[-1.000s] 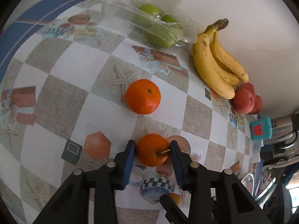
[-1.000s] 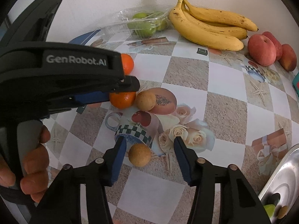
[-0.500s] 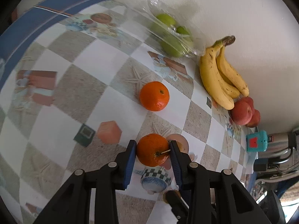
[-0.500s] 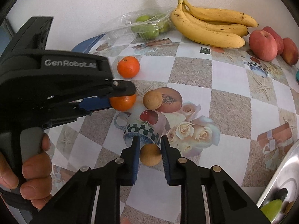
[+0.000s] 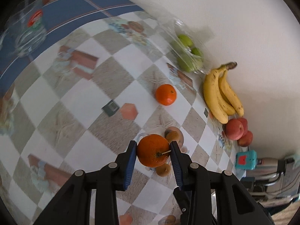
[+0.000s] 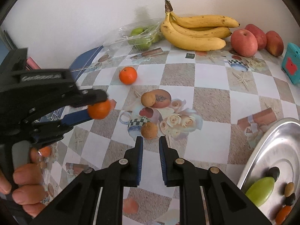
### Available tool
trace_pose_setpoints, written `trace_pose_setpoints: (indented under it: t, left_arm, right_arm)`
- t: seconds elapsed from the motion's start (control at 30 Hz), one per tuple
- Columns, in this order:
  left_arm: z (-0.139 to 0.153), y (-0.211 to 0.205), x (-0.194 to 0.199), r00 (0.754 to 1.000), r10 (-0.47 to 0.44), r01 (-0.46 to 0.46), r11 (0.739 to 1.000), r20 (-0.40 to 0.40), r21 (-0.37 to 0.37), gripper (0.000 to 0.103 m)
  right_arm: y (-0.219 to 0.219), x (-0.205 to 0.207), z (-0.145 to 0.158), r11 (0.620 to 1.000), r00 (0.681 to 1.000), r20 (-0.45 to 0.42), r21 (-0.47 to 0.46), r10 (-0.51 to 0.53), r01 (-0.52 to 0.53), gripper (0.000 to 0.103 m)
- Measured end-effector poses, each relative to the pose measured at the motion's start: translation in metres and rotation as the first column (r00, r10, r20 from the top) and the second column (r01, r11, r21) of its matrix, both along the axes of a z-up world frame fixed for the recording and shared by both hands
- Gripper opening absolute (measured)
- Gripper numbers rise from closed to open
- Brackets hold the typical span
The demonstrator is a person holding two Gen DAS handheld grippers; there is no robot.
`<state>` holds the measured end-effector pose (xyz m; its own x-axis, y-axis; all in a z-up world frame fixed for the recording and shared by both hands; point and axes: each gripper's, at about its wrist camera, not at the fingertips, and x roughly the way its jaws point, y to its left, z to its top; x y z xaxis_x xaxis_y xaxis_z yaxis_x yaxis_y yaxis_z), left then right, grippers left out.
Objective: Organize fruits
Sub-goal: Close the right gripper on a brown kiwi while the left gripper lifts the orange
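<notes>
My left gripper (image 5: pixel 152 152) is shut on an orange (image 5: pixel 152 152) and holds it above the table; it also shows in the right wrist view (image 6: pixel 99 109). A second orange (image 5: pixel 166 94) (image 6: pixel 128 75) lies on the checked tablecloth. My right gripper (image 6: pixel 151 147) is narrowly open and empty, just short of a small brown round fruit (image 6: pixel 149 130). A second brown fruit (image 6: pixel 148 99) lies farther back. Bananas (image 6: pixel 195 31), red apples (image 6: pixel 243 42) and a bag of green fruit (image 6: pixel 142 36) line the wall.
A steel tray (image 6: pixel 266 146) at the right holds a green fruit (image 6: pixel 260 191) and small items. A teal box (image 6: pixel 291 65) stands at the far right. A clear glass bowl (image 5: pixel 26 35) sits on blue cloth at the far left.
My left gripper has lifted the orange and drawn back. My right gripper was closed around the near brown fruit; now it has pulled back and the fruit lies just beyond its tips.
</notes>
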<state>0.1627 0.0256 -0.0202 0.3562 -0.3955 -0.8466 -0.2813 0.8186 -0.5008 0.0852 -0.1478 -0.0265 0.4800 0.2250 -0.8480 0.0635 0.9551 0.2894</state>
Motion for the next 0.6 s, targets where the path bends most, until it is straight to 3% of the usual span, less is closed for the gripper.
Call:
trace_pose_setpoints:
  t: [0.17,0.23,0.37,0.6]
  left_arm:
    - [-0.009,0.005,-0.006,0.999,0.035,-0.035,0.999,0.008,0.02,0.038]
    - [-0.013,0.007,-0.005,0.999,0.038,-0.038,0.998,0.01,0.044,0.038]
    - [-0.021,0.016,-0.003,0.998,0.057,-0.057,0.996,0.003,0.069,0.038]
    - [-0.032,0.027,-0.002,0.997,0.078,-0.077,0.996,-0.029,0.038,0.038]
  right_arm:
    - [-0.001,0.006,0.002,1.0,1.0,0.007,0.018,0.013,-0.013,0.02]
    - [0.002,0.011,0.001,1.0,1.0,0.001,0.007,0.025,-0.025,0.035]
    - [0.005,0.024,-0.009,1.0,0.999,-0.027,-0.004,0.028,-0.029,0.036]
    - [0.014,0.039,-0.03,0.999,0.996,-0.08,-0.041,0.028,-0.031,0.036]
